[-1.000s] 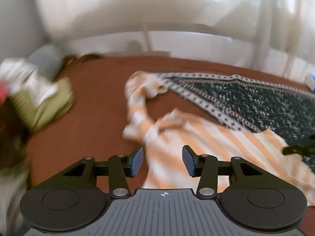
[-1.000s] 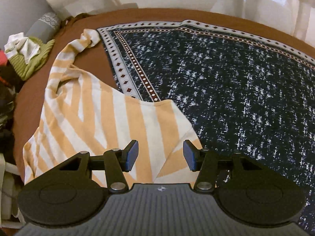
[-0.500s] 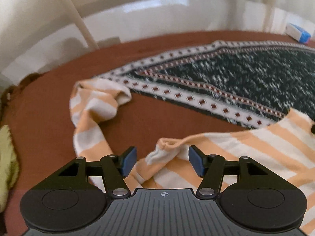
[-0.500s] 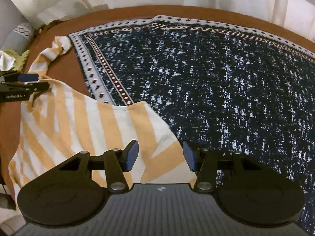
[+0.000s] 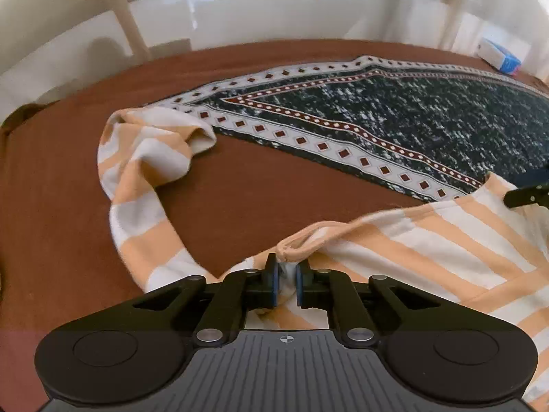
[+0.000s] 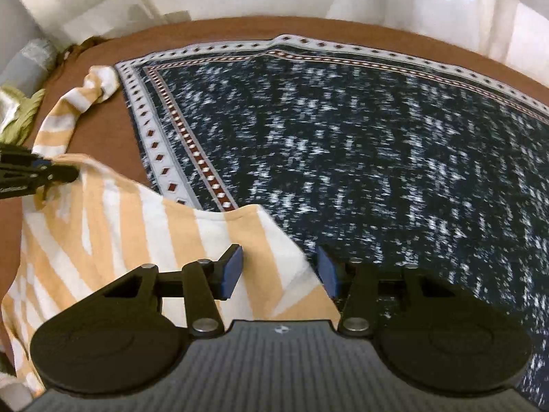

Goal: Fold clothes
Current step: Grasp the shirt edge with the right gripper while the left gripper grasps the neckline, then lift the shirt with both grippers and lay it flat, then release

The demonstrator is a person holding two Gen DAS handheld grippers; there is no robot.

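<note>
Because a fold needs two held corners, the left gripper (image 5: 285,285) has just been closing on the shirt (image 5: 429,250), and its pads now pinch the bunched hem. The right gripper (image 6: 279,271) stands open above the shirt's other corner, perhaps touching it; the blur hides this. The shirt lies partly on the brown bed (image 5: 68,206), partly on the patterned cloth (image 6: 343,137).
</note>
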